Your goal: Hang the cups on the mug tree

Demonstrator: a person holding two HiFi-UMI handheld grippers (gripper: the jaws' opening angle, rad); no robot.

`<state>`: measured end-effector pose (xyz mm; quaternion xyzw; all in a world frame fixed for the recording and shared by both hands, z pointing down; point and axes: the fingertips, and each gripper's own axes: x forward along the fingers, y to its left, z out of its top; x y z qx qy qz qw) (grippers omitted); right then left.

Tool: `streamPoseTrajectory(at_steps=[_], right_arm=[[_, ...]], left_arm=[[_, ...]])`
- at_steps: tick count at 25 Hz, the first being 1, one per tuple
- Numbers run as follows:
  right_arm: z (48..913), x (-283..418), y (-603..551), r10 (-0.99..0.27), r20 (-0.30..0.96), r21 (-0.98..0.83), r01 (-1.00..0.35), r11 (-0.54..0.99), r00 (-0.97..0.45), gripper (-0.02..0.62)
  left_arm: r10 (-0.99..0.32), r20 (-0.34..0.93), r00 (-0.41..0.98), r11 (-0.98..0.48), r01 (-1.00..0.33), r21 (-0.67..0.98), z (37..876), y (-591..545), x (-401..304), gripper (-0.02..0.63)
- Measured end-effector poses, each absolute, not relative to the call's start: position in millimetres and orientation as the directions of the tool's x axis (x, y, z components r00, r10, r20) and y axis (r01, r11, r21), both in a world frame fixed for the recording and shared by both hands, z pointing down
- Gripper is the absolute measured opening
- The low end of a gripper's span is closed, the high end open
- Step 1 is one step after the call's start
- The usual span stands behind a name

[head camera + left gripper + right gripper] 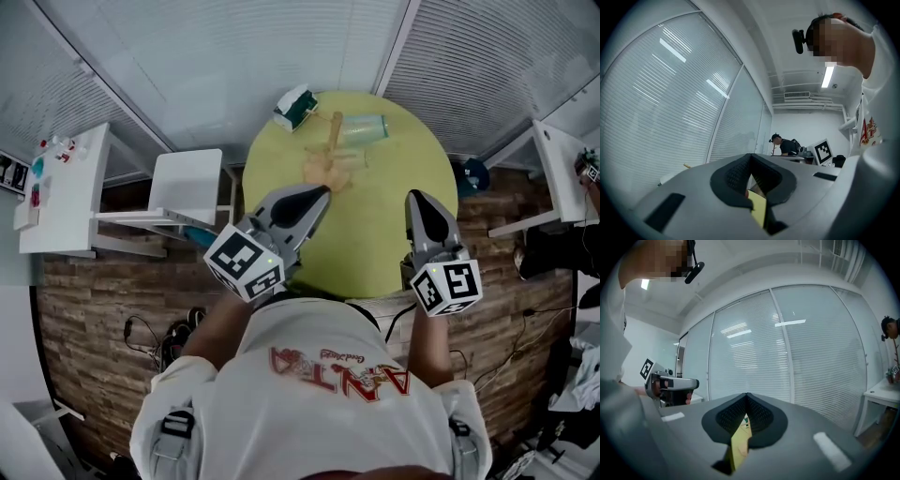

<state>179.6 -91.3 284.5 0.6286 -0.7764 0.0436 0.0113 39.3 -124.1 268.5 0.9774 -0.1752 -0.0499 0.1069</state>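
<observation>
Holding two grippers low in the head view, I have the left gripper [314, 195] and the right gripper [419, 197] both clenched on nothing, at the near edge of one round yellow table [394, 234]. At top centre sits one mug tree [330, 150]. One cup [366, 127] lies on its side just right of it, not hung, and one box [296, 106] is at its upper left. Only the left gripper view shows a distant person [785, 145]. Blinds wall the room, and the floor is wood.
</observation>
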Motion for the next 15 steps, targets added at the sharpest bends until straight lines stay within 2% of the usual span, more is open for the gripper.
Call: streamPoseTrajectory(at_steps=[5,15], right_arm=[[286.7,161.7,-91.5,-0.957,0.085,-0.044,-0.961,0.273,-0.276,0.002],[290.8,143.1,-90.8,-0.943,0.1,-0.03,-0.948,0.317,-0.318,0.002]], left_arm=[[-0.361,-0.067,0.93,-0.914,-0.338,0.224,269.1,-118.7,36.6,0.009],[-0.363,-0.061,0.93,-0.913,-0.342,0.223,264.7,-109.3,29.3,0.009]])
